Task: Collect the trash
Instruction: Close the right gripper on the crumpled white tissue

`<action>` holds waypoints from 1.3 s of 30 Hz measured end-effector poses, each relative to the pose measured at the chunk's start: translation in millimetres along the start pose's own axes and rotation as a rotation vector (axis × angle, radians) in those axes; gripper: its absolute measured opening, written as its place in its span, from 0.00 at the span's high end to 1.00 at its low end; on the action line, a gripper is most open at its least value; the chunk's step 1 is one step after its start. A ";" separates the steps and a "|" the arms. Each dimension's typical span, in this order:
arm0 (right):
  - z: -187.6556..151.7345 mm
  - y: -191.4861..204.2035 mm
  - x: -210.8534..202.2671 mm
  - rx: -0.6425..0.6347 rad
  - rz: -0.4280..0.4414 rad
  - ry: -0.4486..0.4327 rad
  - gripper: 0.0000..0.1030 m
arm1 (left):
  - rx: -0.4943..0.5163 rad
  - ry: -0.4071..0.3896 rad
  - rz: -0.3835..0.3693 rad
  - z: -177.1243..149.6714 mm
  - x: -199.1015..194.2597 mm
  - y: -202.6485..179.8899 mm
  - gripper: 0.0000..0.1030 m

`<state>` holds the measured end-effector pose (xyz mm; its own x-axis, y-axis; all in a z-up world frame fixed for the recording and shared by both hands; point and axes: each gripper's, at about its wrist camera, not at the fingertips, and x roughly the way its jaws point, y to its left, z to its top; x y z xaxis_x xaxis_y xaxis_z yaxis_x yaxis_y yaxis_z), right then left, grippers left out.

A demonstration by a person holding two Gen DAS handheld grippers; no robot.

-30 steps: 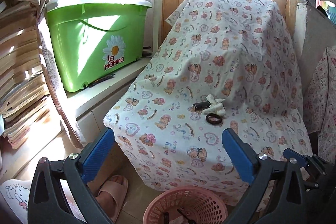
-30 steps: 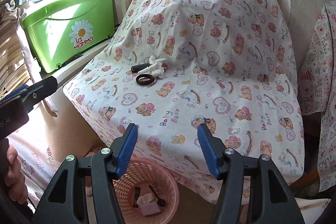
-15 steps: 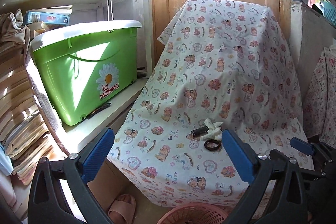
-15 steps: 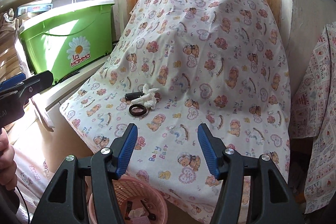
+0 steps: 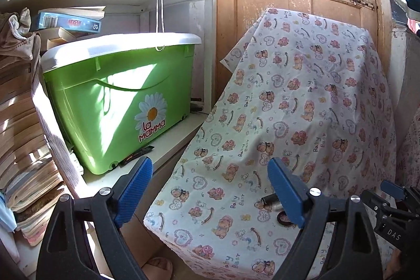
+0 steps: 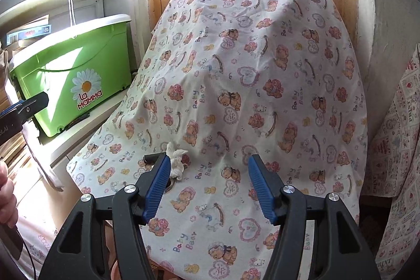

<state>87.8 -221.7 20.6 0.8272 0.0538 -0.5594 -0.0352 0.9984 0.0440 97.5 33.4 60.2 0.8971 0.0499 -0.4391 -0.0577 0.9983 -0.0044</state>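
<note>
Both grippers stand with fingers spread and empty. On the bear-print cloth (image 6: 262,85), a crumpled white tissue (image 6: 176,158), a dark tube (image 6: 151,158) and a dark ring (image 5: 284,218) lie together. In the right wrist view the right gripper (image 6: 207,186) has the tissue touching its left finger's tip. In the left wrist view the left gripper (image 5: 210,186) has the tube and ring partly hidden behind its right finger. A green bin (image 5: 118,99) sits on the shelf.

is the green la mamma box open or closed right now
Closed. The white lid sits flat along the rim of the green box in both views, with no gap showing.
</note>
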 end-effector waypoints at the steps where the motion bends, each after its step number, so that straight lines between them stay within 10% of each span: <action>1: -3.2 -1.2 4.7 0.007 -0.002 0.006 0.38 | 0.000 0.004 0.004 -3.3 2.8 1.4 0.15; 33: -14.2 21.7 112.6 0.071 0.140 0.230 0.33 | 0.066 0.245 -0.008 -34.0 74.6 -12.7 0.05; 39: -13.7 10.7 151.7 0.126 0.256 0.317 0.54 | 0.064 0.273 0.001 -36.2 86.0 -14.5 0.05</action>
<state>205.2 -202.7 -75.1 0.5868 0.3222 -0.7429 -0.1319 0.9432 0.3049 159.6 22.2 -10.0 0.7453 0.0498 -0.6649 -0.0228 0.9985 0.0493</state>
